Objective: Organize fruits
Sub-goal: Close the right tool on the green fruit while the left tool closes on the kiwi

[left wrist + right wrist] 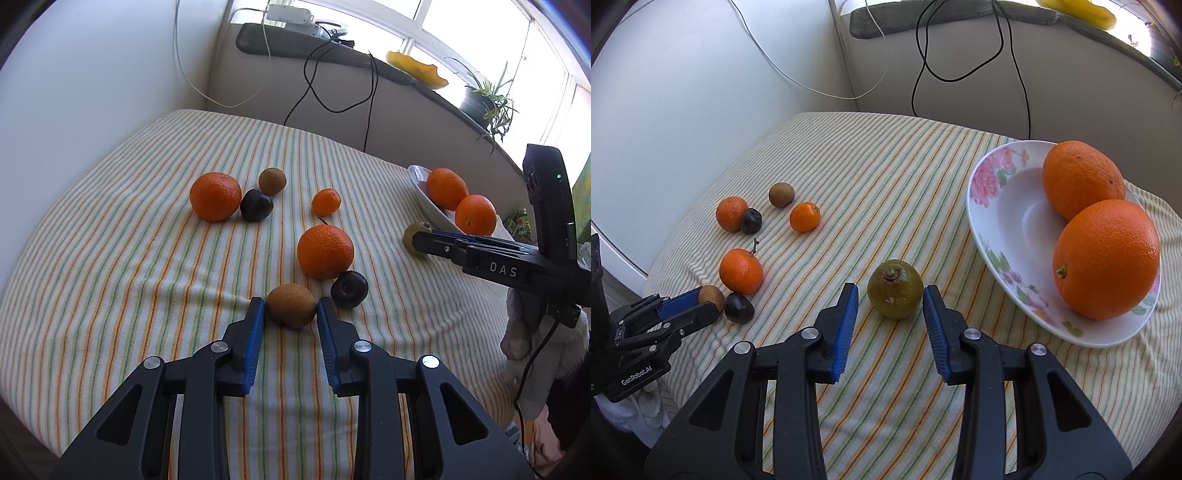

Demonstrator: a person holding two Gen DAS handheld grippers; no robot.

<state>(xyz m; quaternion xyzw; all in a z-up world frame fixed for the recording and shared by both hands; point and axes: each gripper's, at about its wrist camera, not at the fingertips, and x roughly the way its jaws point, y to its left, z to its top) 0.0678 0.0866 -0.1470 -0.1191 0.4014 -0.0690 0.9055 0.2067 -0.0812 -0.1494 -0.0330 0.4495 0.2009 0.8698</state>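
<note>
Your left gripper (290, 309) brackets the near kiwi (291, 305), jaws closed to its flanks and apparently touching; whether it bears any load I cannot tell, as the fruit rests on the cloth. Your right gripper (890, 295) straddles the green fruit (895, 288) with a clear gap on each side, so nothing is held there. I judge both placements as pre-grasp alignment, each fruit centred for a level squeeze.

The flowered bowl (993, 206) already carries two large oranges (1106, 258), which suggests it is the collection point. It sits just right of the green fruit. Loose mandarins (325, 251), dark plums (349, 288) and a second kiwi (272, 180) lie scattered.

The tabletop wears a striped cloth (147, 258), slightly rumpled; round fruit may roll. White walls, hanging cables (369, 110) and a sunlit windowsill with a potted plant (487, 96) stand behind.
</note>
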